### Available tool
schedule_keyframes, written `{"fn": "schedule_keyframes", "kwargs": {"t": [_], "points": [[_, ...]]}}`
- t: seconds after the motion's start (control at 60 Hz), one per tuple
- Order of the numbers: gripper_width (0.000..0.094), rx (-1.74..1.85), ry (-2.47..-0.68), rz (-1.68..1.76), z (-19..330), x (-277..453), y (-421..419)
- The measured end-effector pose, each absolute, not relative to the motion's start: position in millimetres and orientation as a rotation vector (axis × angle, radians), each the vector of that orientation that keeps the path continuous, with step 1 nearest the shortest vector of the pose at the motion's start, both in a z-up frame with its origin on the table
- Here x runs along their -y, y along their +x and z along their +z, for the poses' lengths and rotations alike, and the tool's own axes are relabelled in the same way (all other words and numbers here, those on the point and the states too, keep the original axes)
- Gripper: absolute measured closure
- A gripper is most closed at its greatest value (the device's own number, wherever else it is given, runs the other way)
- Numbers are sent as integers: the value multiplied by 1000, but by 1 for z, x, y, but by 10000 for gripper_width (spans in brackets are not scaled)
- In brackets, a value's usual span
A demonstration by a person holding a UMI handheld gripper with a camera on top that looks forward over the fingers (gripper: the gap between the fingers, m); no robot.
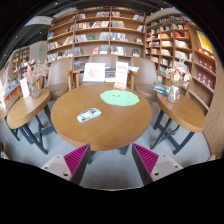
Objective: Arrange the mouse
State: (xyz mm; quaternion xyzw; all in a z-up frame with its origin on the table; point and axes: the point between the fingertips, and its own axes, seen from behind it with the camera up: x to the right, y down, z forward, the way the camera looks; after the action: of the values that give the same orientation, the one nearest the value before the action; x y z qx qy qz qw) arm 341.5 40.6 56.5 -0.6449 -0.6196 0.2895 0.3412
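Observation:
A round wooden table [115, 128] stands ahead of my gripper. On it lie a pale grey mouse [89, 115] toward the left and a green oval mouse mat [120, 98] farther back, right of the mouse and apart from it. My gripper [110, 160] is well short of the table, above the floor. Its two fingers with magenta pads [76, 158] stand wide apart with nothing between them.
Wooden tables stand at the left [28, 107] and right [185, 110], with chairs [72, 76] behind the round table. White sign cards [95, 71] stand at its far edge. Bookshelves [110, 35] line the back wall. Grey floor [110, 168] lies below the fingers.

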Motion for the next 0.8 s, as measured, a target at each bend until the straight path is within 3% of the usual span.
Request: {"fn": "schedule_keyframes", "kwargs": {"t": [0.483,0.8], "points": [[81,1640,-1629,820,50,19,311],[78,1647,-1559,914,23,84,279]]}}
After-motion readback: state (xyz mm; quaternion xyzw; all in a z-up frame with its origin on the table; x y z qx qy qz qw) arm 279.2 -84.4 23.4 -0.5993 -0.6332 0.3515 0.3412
